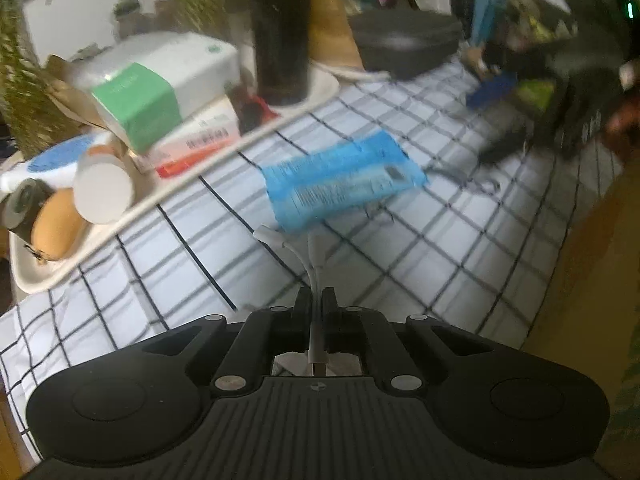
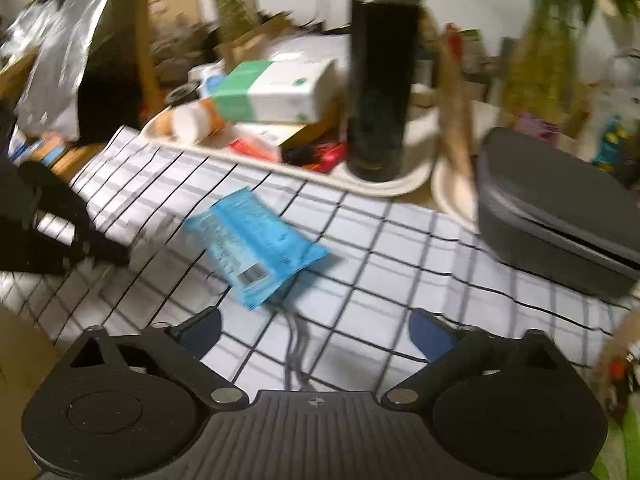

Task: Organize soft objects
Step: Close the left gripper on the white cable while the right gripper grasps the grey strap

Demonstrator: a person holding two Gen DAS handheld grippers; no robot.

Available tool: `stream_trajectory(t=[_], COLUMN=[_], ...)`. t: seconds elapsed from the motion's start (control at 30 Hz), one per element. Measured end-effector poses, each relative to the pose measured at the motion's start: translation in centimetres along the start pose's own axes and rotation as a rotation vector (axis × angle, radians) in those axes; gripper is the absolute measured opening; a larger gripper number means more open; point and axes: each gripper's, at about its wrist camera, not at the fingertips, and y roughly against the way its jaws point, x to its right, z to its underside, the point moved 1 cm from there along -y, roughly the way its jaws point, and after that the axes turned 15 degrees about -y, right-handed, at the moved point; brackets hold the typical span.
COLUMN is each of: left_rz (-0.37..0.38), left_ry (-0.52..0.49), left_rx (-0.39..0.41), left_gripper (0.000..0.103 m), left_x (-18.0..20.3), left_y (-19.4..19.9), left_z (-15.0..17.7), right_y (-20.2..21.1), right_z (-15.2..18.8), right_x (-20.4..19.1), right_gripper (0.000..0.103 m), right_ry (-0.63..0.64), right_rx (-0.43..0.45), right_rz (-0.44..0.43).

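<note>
A blue packet (image 1: 340,178) lies flat on the checked cloth (image 1: 400,272) that covers the tabletop, its printed back with a barcode facing up. A thin white cable (image 1: 310,256) runs out from under the packet's near edge, and the left tool (image 1: 316,300) is clenched on that cable, its black fingers (image 1: 302,300) pressed together with the cable between them. The right tool (image 2: 316,328) is released, its blue-padded fingers (image 2: 430,338) wide apart and nothing between them, hanging above the cloth just on the near side of the packet. Beyond the packet a cream tray (image 1: 160,196) holds a green and white box (image 1: 160,84), a tall dark bottle (image 1: 280,32) and other small items. A dark grey case (image 2: 560,220) rests on the cloth to the right of the packet.
</note>
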Motion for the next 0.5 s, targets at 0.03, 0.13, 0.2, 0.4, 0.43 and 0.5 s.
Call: stream_trajectory(t=[0.03,0.13,0.2,0.4,0.43,0.5], left_rz=[-0.012,-0.017,-0.039,-0.054,-0.057,-0.062], left_ry=[0.022,0.080,0.079,0.088,0.090,0.093], left_rx=[0.012,0.054,0.067,0.090,0.091,0.093], left_gripper=[0.006,0.006,0.006,0.006,0.006,0.006], left_x=[-0.3,-1.2,-1.3,-1.5,-1.6,-1.7], left_y=[0.3,1.0,1.4,2.0,2.0,2.1], left_z=[-0.1,-0.4,-0.7,-1.1,-1.2,-1.2], right_y=[-0.3,-1.1,-1.7,-3.7,-4.1,-4.7], right_z=[0.1,0.2,0.2,0.6,0.6,0.6], right_x=[-0.2,-0.8,-0.8,-1.4,-1.5,-1.6], right_gripper=[0.089,0.085,0.078,0.058,0.055,0.046], right_ry=[0.014,0.055,0.057,0.120,0.129,0.148], right_rx=[-0.010,-0.027,-0.039,-0.080,-0.086,-0.094], right_rz=[0.000,-0.022,-0.033,0.000,0.009,0.022])
